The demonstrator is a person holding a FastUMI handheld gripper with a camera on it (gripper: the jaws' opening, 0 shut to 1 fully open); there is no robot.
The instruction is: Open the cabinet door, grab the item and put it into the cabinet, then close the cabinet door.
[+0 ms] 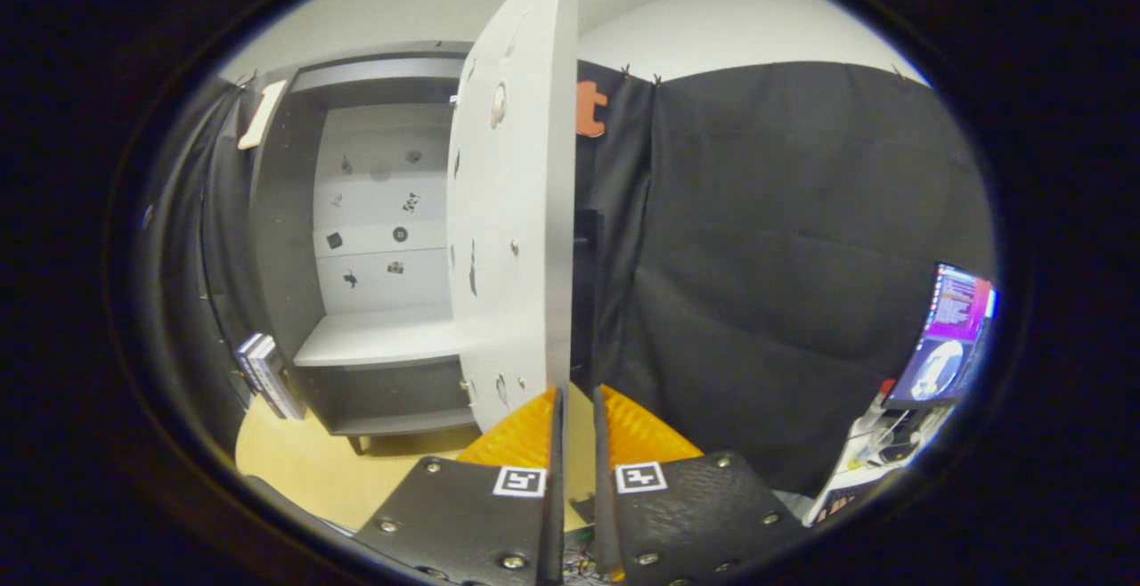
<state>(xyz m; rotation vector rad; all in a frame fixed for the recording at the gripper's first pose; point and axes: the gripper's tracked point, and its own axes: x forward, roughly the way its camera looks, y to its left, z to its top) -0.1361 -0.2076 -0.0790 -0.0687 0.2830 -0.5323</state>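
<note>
The grey cabinet stands on the wooden table, ahead and to the left of my fingers. Its white door is swung wide open and I see it almost edge-on. The door's free edge comes down right to my fingertips. My gripper is open by a narrow slit, and only the table shows through the gap; the door is not between the fingers. Inside the cabinet, a white back wall with small dark stickers rises over a bare white shelf.
A few books lean against the cabinet's left side on the wooden table. Black cloth hangs behind and to the right. At the far right is a lit monitor, with small clutter below it.
</note>
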